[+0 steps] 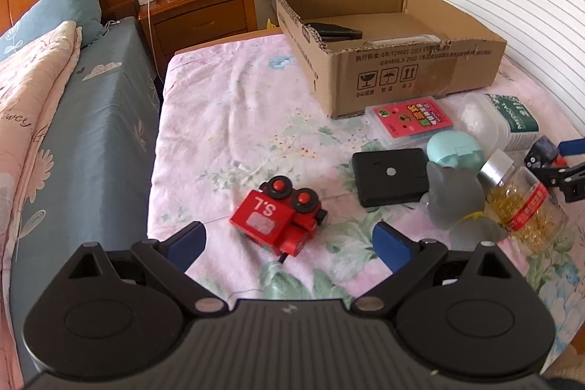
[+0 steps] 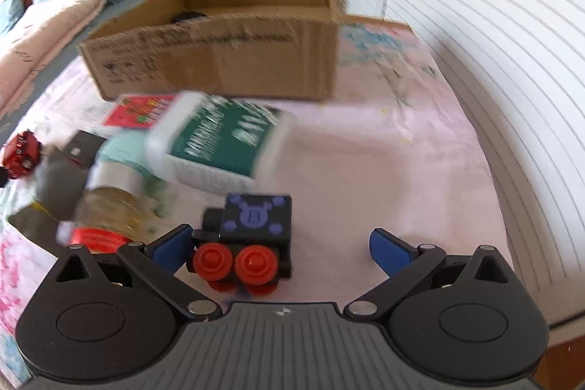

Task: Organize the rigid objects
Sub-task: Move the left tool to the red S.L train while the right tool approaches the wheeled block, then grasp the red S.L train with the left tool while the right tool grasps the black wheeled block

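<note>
Left gripper (image 1: 289, 243) held wide open above red toy train (image 1: 279, 218) on bed (image 1: 226, 119). Right gripper (image 2: 281, 249) wide open, black toy train (image 2: 248, 236) seen between fingers, not clamped.

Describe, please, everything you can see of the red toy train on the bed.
The red train is a small boxy toy of what looks like painted wood or plastic. It lies tipped on its side on the floral sheet, black wheels with red hubs facing up, white "S.L" lettering and a pale sticker showing. A dark cord trails from its near end. It lies between the open left gripper fingers, untouched.
</note>
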Motion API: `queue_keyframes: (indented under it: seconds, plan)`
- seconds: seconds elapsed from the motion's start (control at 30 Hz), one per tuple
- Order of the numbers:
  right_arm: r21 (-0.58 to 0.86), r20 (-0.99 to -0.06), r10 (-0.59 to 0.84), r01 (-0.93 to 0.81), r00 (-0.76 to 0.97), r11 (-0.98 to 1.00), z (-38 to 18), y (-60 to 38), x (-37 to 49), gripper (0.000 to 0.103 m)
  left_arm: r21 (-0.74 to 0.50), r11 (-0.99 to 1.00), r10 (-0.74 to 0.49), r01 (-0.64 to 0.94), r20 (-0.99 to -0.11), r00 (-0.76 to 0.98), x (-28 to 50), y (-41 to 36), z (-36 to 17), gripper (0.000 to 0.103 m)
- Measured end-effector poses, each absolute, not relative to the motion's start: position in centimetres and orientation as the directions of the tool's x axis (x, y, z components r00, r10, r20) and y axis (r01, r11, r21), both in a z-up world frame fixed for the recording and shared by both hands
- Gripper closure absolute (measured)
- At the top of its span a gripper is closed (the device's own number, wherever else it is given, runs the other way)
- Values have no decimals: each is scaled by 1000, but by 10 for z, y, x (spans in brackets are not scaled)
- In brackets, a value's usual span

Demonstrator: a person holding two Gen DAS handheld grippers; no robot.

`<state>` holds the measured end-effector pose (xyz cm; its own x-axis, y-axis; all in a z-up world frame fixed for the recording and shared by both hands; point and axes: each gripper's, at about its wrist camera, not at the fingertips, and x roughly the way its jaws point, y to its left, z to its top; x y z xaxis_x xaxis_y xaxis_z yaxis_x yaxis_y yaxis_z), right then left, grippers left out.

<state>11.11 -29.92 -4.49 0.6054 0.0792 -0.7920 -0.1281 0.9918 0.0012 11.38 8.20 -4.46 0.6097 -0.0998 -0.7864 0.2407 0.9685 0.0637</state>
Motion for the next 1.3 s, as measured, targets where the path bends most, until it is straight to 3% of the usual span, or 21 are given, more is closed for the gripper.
queue_keyframes:
  seconds: [0.47, 0.83, 1.0, 1.3]
  plan:
    - [-24, -770, 99, -183, 630, 983, -51, -308, 101, 0, 103, 950, -99, 294, -794, 600, 95, 92, -10, 3]
    - [-23, -761, 100, -181, 641, 983, -50, -308, 99, 0, 98, 910, -184, 402, -774, 605, 127, 92, -48, 6]
    - [-24, -765, 97, -178, 637, 984, -50, -308, 99, 0, 80, 882, -224, 464, -796, 562, 147, 90, -67, 31]
    - [-24, -769, 94, -176, 632, 984, -49, -307, 99, 0, 11, 859, -286, 513, -819, 496, 144, 89, -72, 38]
